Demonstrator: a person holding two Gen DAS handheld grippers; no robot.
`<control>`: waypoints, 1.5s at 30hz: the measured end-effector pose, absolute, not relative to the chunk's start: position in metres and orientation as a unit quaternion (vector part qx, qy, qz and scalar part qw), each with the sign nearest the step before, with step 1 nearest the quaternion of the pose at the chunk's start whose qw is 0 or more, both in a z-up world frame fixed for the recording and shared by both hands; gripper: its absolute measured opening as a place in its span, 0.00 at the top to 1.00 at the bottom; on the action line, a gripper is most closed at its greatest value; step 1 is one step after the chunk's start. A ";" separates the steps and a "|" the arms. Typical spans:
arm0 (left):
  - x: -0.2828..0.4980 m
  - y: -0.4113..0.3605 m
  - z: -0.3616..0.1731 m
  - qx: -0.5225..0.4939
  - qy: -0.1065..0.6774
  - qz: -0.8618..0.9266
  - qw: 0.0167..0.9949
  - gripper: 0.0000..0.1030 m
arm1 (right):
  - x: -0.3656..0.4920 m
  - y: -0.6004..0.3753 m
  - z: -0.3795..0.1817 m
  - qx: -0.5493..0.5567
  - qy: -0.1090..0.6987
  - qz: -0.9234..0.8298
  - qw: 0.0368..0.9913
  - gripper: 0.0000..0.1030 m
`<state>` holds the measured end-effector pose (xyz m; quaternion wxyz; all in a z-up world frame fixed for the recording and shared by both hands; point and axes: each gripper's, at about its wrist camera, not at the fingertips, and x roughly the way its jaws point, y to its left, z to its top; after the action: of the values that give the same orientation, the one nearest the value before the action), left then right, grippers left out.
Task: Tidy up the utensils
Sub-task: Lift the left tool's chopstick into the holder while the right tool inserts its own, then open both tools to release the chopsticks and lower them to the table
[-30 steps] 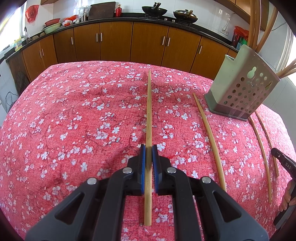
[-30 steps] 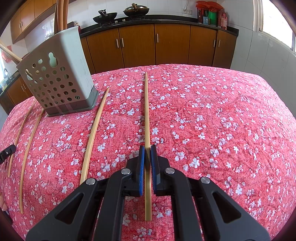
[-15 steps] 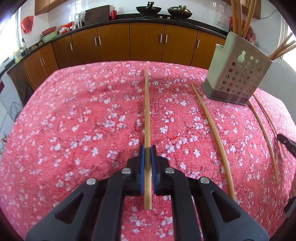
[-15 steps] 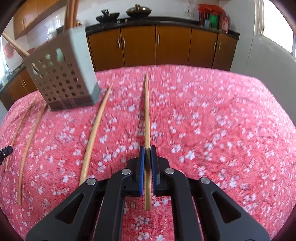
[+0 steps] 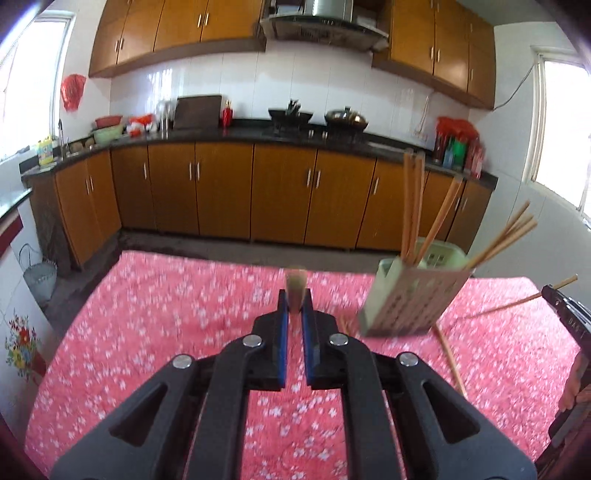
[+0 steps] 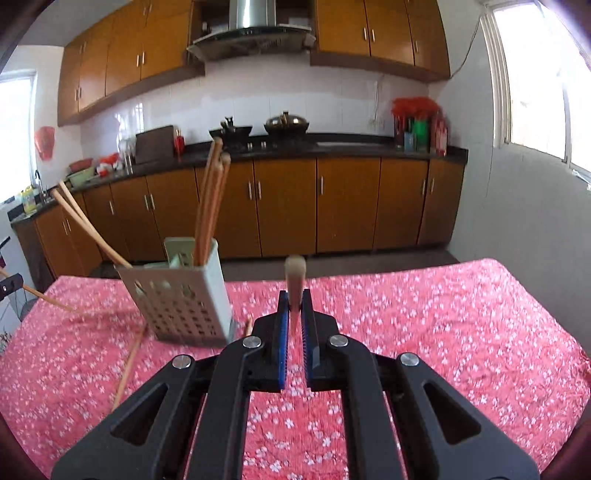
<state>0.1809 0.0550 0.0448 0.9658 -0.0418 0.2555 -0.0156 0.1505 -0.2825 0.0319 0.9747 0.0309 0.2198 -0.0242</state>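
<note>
Left gripper (image 5: 295, 314): raised above table, clamped on one chopstick (image 5: 296, 288), stick seen end-on, pointing forward, blurred.
Right gripper (image 6: 295, 314): raised likewise, clamped on second chopstick (image 6: 295, 280), also end-on, blurred.
Utensil holder (image 5: 410, 299): pale green, perforated, upright on table, right of left gripper, left of right gripper; several chopsticks standing or leaning inside.
Loose chopsticks (image 6: 129, 362): flat on cloth just beside holder; one more (image 5: 448, 354) on holder's other side.
Tablecloth (image 6: 443, 332): red, white blossom print.
Background: wooden cabinets (image 6: 288, 210), two woks on stove, range hood (image 6: 251, 33).
</note>
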 end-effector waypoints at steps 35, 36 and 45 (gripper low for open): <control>0.228 -0.042 0.121 -0.053 0.154 -0.118 0.980 0.92 | 0.199 -0.226 0.112 0.089 0.092 0.054 0.990 0.93; 0.232 -0.043 0.117 -0.056 0.159 -0.119 0.979 0.92 | 0.201 -0.227 0.108 0.091 0.100 0.057 0.989 0.93; 0.243 -0.034 0.117 -0.068 0.162 -0.115 0.978 0.81 | 0.199 -0.232 0.110 0.098 0.105 0.056 0.988 0.77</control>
<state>0.2426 -0.0345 0.1166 0.9777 -0.0679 0.1620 -0.1147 0.1988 -0.2323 0.1097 0.9881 0.0978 0.1048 0.0561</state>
